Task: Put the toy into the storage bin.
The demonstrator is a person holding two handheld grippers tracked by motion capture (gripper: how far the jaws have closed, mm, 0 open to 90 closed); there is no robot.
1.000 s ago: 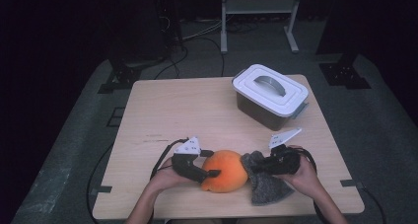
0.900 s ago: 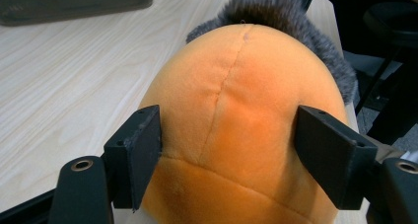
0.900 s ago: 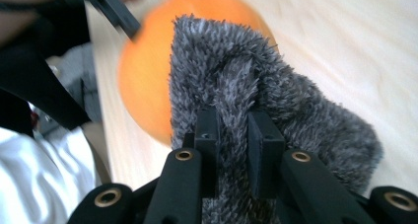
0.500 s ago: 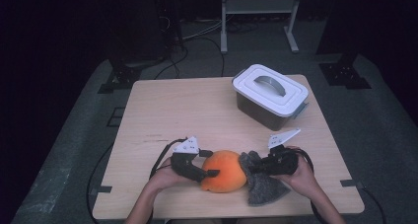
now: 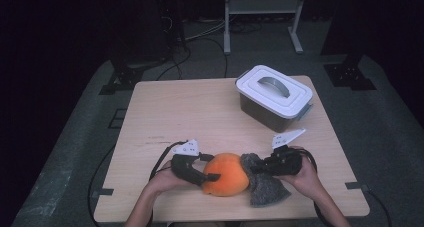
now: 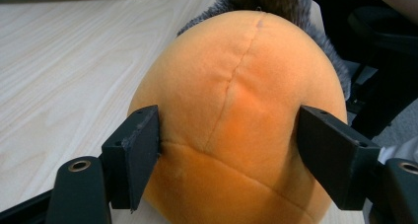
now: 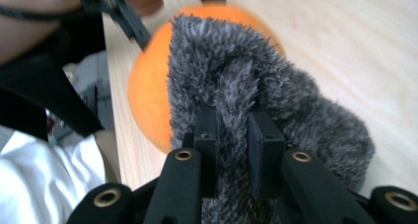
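Orange plush ball (image 6: 236, 130) sits between my left gripper's (image 5: 212, 176) pads, squeezed at both flanks, near the table's front edge. Just beyond, touching it rightward, grey fuzzy cloth (image 7: 256, 100) is pinched by my right gripper (image 7: 232, 145).

Both forearms come in low over the near edge of the worktop (image 5: 165, 112). The left tool (image 5: 212, 168) lies level, its 2 jaws spread and pressing the orange plush ball (image 5: 226, 174) from its left. The right tool (image 5: 256, 168), just right of that ball, has its jaws pinched tight on grey fur (image 5: 265, 189).
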